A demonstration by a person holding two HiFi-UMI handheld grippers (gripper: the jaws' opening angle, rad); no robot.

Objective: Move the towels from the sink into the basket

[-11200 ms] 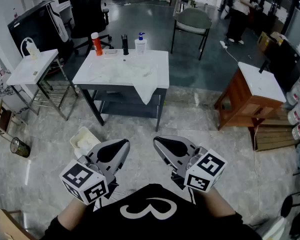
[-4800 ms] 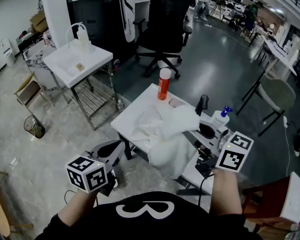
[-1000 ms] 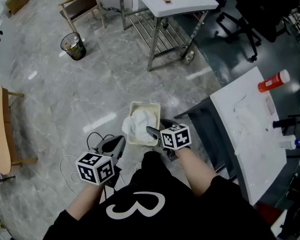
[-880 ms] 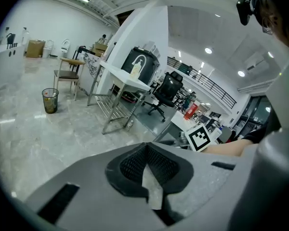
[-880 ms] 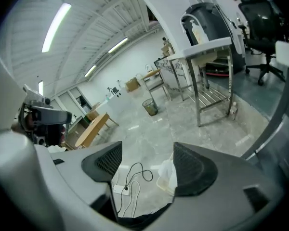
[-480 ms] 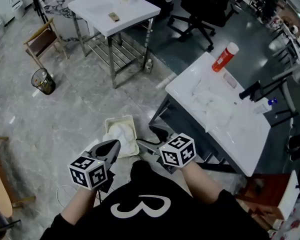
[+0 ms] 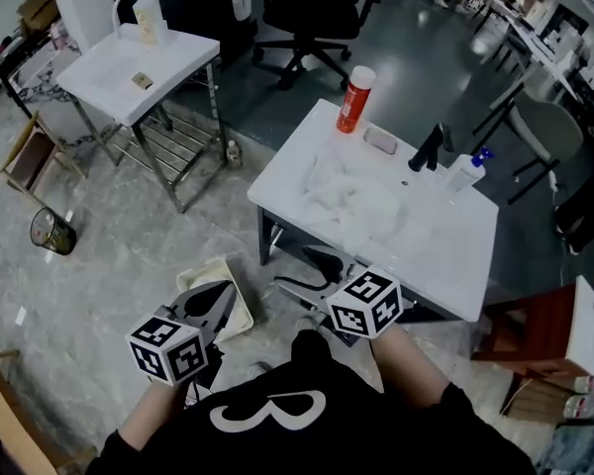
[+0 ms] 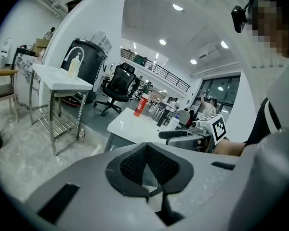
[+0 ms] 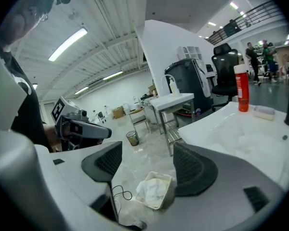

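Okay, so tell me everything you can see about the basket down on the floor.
The basket is a small, shallow, cream rectangular tub, plastic by its look, with rounded corners and a raised rim. It stands upright on the grey marbled floor near the white table. A crumpled white towel lies inside, filling most of it. In the head view the left hand-held gripper hangs over it and hides part of it; no jaws touch it.
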